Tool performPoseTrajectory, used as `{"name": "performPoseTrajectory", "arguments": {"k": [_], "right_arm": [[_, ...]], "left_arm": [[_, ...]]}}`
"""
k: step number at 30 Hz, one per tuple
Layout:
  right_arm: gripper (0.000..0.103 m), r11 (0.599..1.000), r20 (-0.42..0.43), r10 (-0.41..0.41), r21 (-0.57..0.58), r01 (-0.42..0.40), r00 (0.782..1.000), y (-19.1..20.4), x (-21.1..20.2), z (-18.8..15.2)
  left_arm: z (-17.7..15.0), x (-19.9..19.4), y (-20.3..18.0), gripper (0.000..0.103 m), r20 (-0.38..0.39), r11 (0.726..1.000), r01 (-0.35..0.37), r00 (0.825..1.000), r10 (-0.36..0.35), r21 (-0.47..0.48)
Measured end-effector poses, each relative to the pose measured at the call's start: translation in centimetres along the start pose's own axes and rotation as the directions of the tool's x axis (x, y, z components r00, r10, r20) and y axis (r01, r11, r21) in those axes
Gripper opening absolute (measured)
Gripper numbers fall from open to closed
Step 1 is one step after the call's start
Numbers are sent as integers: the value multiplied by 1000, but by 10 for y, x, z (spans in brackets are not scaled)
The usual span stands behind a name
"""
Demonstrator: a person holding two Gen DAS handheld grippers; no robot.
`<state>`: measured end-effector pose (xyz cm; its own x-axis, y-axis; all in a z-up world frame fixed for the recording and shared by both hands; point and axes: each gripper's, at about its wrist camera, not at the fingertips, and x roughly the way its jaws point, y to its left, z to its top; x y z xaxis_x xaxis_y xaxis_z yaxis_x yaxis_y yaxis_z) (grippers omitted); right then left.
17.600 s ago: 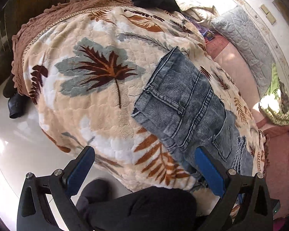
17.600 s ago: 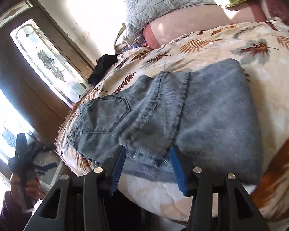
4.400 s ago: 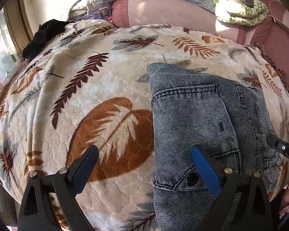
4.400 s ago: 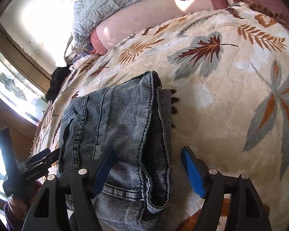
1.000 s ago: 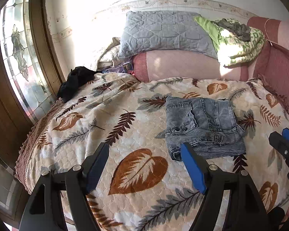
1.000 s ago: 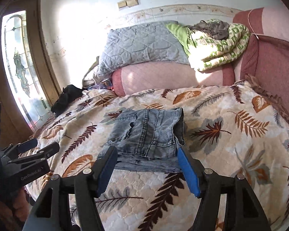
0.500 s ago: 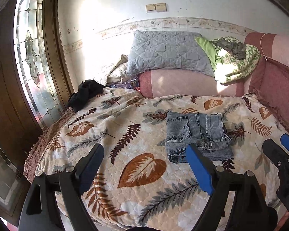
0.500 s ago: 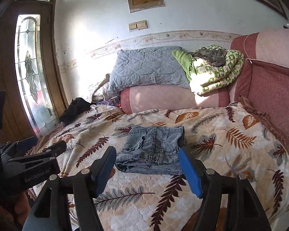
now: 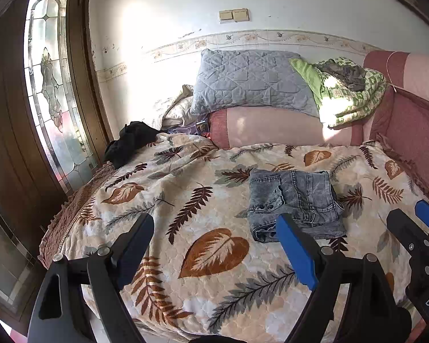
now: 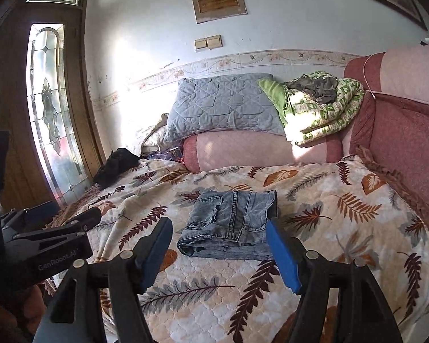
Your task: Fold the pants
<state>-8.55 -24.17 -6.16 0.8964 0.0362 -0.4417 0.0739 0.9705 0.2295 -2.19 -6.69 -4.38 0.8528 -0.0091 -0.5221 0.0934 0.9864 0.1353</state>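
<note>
Your pants (image 10: 231,225) lie folded into a compact bundle on the bed (image 10: 343,228), at twelve o'clock; both tools, left tool (image 9: 214,245) and right tool (image 10: 221,254), gape apart, empty. Nothing seems left.

Faded grey-blue denim pants (image 10: 231,225) are lying on a cream blanket (image 10: 343,228) showing brown, rust and grey leaves. Blue pads (image 10: 283,257) are lining the black right gripper (image 10: 218,253).

Left gripper (image 10: 47,225) body: "GenRobot.AI". Right gripper (image 9: 414,217) body: "DA", cut off.
</note>
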Motion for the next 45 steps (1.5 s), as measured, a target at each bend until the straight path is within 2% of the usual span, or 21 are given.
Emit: {"name": "performPoseTrajectory", "arguments": {"k": [22,45], "right_arm": [[71,999,10,-29,-42,30,1000,9,7,-5],[71,999,-28,-26,-37,25,999,3,28,-10]], "left_arm": [[2,3,2,89,-3,1000,-4,1000,4,-12],[2,25,-4,89,-52,1000,4,999,-4,1]]}}
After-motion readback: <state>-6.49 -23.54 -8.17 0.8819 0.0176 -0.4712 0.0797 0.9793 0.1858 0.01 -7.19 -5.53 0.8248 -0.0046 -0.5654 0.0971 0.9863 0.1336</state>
